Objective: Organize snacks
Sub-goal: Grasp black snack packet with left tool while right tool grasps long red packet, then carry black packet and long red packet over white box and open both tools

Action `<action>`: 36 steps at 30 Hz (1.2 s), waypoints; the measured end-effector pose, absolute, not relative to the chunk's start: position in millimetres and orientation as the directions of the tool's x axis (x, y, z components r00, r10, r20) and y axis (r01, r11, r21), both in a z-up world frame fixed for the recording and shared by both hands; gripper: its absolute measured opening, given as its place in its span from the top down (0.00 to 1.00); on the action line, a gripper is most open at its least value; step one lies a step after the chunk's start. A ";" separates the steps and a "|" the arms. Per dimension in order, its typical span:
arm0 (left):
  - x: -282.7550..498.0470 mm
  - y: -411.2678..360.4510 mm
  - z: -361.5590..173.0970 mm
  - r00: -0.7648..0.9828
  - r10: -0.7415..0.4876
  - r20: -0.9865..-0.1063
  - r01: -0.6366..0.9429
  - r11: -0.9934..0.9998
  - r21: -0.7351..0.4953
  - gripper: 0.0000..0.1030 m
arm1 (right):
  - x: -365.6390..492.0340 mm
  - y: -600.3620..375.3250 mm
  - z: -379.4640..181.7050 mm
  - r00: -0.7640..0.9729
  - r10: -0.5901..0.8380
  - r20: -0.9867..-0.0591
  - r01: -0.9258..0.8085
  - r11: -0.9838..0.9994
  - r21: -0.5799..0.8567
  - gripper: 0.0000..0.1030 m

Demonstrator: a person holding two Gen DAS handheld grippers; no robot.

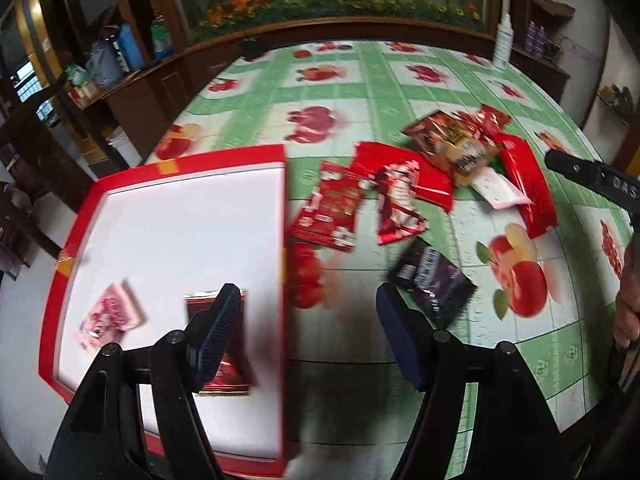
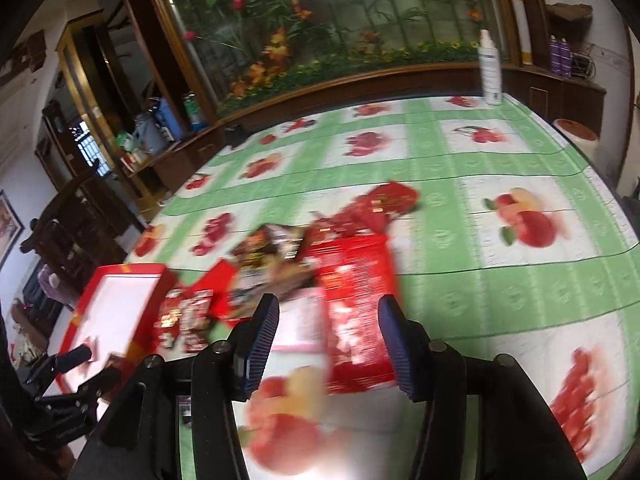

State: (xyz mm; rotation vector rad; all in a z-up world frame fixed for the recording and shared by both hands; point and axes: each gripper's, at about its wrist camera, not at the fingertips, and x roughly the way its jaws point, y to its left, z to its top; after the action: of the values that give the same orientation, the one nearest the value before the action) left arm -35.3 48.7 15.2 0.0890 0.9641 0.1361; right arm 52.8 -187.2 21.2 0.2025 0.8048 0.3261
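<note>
Snack packets lie scattered across the middle of the bench (image 1: pixel 400 92), which wears a green checked cloth printed with fruit, while a red-rimmed white tray (image 1: pixel 176 240) sits at its left edge with two packets already in it: a pink one (image 1: pixel 112 316) and a dark red foil one (image 1: pixel 224 364).

The left gripper (image 1: pixel 308 328) hangs with its jaws well apart and nothing between them, straddling the tray's right rim; the pictures are blurred, so fine detail is hard to read. The right gripper (image 2: pixel 328 344) is also empty, jaws moderately apart, poised over the near end of the pile, where a long red packet (image 2: pixel 356 312) and a pale pink packet (image 2: pixel 300 324) lie just below its fingertips.

The step in hand appears to be fetching the next snack for the tray. To do it well, the right gripper should settle on one packet only: the long red packet overlaps its neighbours, so pinching its free near edge would avoid dragging the pale pink one along. The dark purple packet (image 1: pixel 432 280) lies apart from the pile, nearest the left gripper, and looks the easiest single pick for that hand. Flat foil slips, so the jaws should come in low and bite a seam or corner.
</note>
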 end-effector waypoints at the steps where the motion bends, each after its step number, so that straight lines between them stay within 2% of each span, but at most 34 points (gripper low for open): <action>1: -33.1 39.6 12.6 0.558 0.153 -0.816 -0.058 0.988 0.145 0.32 | 58.4 -192.2 15.5 0.631 0.365 -0.685 -0.203 0.929 0.308 0.47; 5: -26.3 14.3 2.3 0.541 0.145 -0.828 -0.012 0.986 0.165 0.32 | 75.2 -202.7 -7.5 0.529 0.397 -0.750 -0.140 0.913 0.384 0.47; 14: 1.1 -8.3 -14.2 0.520 0.132 -0.844 0.003 0.988 0.156 0.32 | 81.8 -188.5 -11.4 0.523 0.376 -0.765 -0.166 0.925 0.342 0.42; 16: 6.0 -7.9 -17.3 0.524 0.138 -0.840 -0.009 0.988 0.157 0.26 | 86.0 -184.6 -15.5 0.511 0.370 -0.776 -0.167 0.928 0.333 0.42; 17: 7.2 -7.4 -18.1 0.532 0.148 -0.834 -0.022 0.987 0.162 0.19 | 87.4 -183.0 -16.8 0.506 0.373 -0.778 -0.169 0.927 0.335 0.41; 21: 9.8 -2.0 -21.4 0.548 0.102 -0.830 -0.014 0.994 0.113 0.18 | 88.9 -176.8 -18.6 0.511 0.374 -0.774 -0.194 0.927 0.320 0.42; 22: 9.7 2.4 -22.2 0.544 0.068 -0.836 -0.010 0.997 0.075 0.18 | 87.5 -174.1 -18.6 0.515 0.363 -0.777 -0.204 0.932 0.300 0.47; 23: 10.2 6.2 -23.1 0.540 0.037 -0.841 -0.005 0.999 0.041 0.20 | 86.6 -173.6 -18.4 0.519 0.361 -0.775 -0.207 0.933 0.295 0.48; 25: 10.7 10.1 -22.4 0.550 -0.007 -0.835 0.014 1.000 0.000 0.31 | 85.0 -174.2 -18.2 0.518 0.371 -0.770 -0.210 0.929 0.306 0.48; 27: 9.9 9.1 -20.7 0.562 -0.018 -0.827 0.031 1.000 0.000 0.52 | 84.6 -176.8 -17.7 0.518 0.380 -0.766 -0.205 0.925 0.320 0.49; 32: 5.0 7.9 -18.6 0.559 -0.040 -0.829 0.042 0.999 -0.020 0.64 | 81.6 -185.9 -13.2 0.525 0.418 -0.742 -0.198 0.907 0.371 0.50; 36: -3.5 10.8 -15.2 0.543 -0.087 -0.835 0.052 0.996 -0.070 0.66 | 79.6 -199.0 -6.2 0.530 0.493 -0.690 -0.203 0.864 0.461 0.50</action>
State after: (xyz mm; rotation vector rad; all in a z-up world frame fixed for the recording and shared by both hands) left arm -3.5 10.8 -15.2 -0.0379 0.9939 -0.0828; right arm 79.6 -199.0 -6.2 0.3460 0.9249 0.4252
